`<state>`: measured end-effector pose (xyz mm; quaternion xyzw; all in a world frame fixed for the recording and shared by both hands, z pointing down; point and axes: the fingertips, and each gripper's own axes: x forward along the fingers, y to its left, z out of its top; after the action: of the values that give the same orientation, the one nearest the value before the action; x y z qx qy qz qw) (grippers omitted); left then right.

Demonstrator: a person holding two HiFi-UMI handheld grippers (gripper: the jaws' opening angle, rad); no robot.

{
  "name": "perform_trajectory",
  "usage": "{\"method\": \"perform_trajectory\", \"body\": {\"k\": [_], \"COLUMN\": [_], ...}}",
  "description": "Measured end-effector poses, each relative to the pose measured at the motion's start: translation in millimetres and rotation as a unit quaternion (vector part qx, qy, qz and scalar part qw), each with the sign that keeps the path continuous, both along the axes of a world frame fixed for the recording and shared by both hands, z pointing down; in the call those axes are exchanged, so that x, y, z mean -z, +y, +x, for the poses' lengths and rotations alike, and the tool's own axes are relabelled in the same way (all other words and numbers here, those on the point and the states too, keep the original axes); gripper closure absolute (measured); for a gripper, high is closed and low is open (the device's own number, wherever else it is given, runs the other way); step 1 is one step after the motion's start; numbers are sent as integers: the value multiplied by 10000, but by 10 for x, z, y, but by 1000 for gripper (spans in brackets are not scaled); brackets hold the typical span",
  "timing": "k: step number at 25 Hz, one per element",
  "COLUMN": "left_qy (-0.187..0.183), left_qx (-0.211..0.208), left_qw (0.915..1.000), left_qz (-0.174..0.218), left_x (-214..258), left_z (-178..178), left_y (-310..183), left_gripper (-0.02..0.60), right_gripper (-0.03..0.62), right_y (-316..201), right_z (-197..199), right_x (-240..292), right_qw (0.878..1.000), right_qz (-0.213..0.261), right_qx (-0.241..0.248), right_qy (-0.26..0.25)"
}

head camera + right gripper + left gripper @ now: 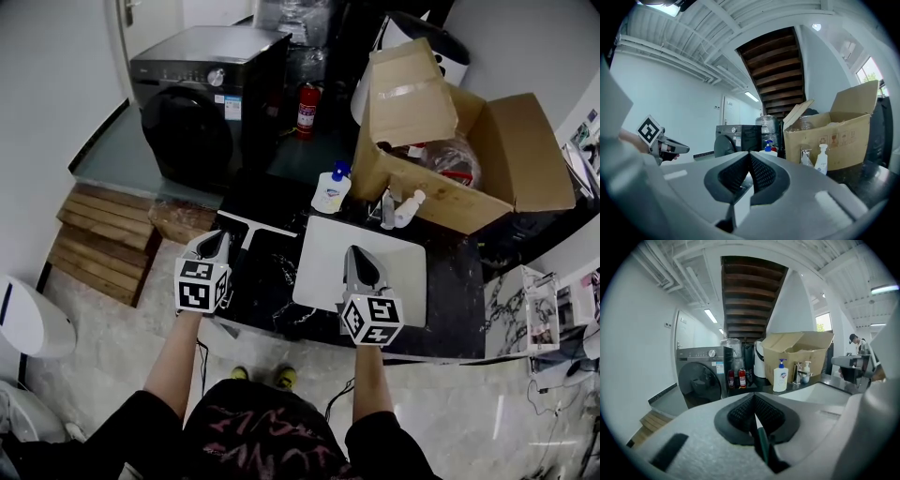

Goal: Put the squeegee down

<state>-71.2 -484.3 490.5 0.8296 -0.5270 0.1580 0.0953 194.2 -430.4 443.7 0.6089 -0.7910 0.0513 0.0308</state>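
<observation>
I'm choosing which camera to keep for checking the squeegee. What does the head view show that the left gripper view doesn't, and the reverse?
Head view only: the squeegee lying on the black counter, beside the left gripper. Left gripper view only: that gripper's jaws shut together, and the dark stair underside overhead. Both show the washing machine, fire extinguisher, soap bottle and cardboard box.

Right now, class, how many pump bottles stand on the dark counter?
2: a white plastic bottle with blue pump left of the cardboard box, and a smaller all-white one by the tap. Others may hide inside the box.
</observation>
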Motion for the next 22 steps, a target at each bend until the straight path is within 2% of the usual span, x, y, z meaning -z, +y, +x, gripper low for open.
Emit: {"method": "perform_trajectory", "body": {"k": [11, 22], "left_qy": [123, 220], "left_qx": [-98, -138], "left_qw": [9975, 9939], "left_qz": [696, 1076], "left_x": [606, 971], "left_z": [-55, -154], "left_y": [47, 154], "left_gripper": [577, 575], "right_gripper": [583, 583], "right_y": [44, 106], "right_z": [38, 24], "right_x": [148, 361], "right_qw": [9999, 9994], "right_qz": [110, 304], "right_qx": [-13, -8], "right_qy": [117, 142]}}
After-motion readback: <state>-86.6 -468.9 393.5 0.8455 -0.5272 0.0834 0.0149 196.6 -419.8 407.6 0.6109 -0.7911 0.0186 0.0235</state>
